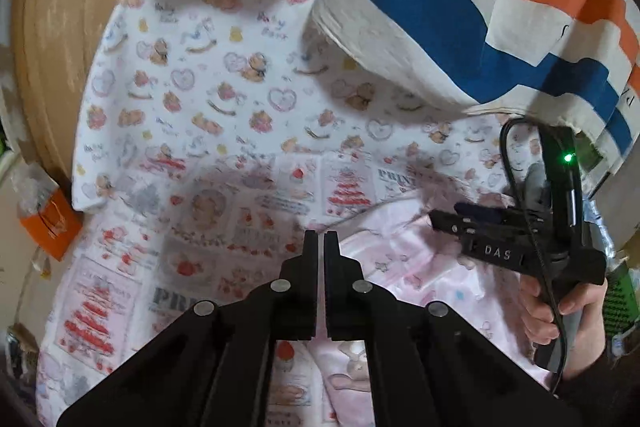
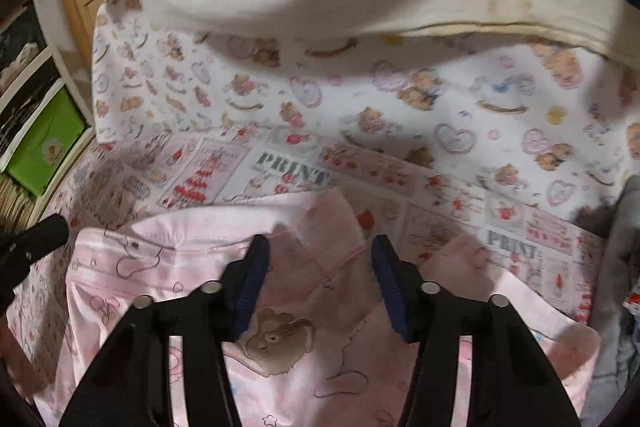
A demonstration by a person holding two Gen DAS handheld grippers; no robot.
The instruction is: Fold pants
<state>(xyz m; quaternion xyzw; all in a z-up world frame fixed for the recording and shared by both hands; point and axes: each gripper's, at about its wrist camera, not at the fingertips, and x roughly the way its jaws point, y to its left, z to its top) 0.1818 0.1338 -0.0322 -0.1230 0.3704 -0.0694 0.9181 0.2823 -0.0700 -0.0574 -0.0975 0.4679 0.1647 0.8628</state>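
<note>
Pale pink pants (image 2: 320, 327) with a brown bear print lie on the printed bed sheet (image 2: 360, 163). In the left wrist view they (image 1: 400, 267) lie at the lower right. My left gripper (image 1: 320, 239) is shut and empty, hovering over the pants' left edge. My right gripper (image 2: 320, 247) is open, its blue-padded fingers (image 2: 252, 279) spread just above the pants. It also shows in the left wrist view (image 1: 444, 219), held in a hand to the right.
A white cloth with bear and heart print (image 1: 200, 79) covers the far bed. A blue, orange and white striped blanket (image 1: 440, 7) is bunched at the back right. A wooden door (image 1: 52, 27) stands left. A green box (image 2: 44, 143) sits on shelves at the left.
</note>
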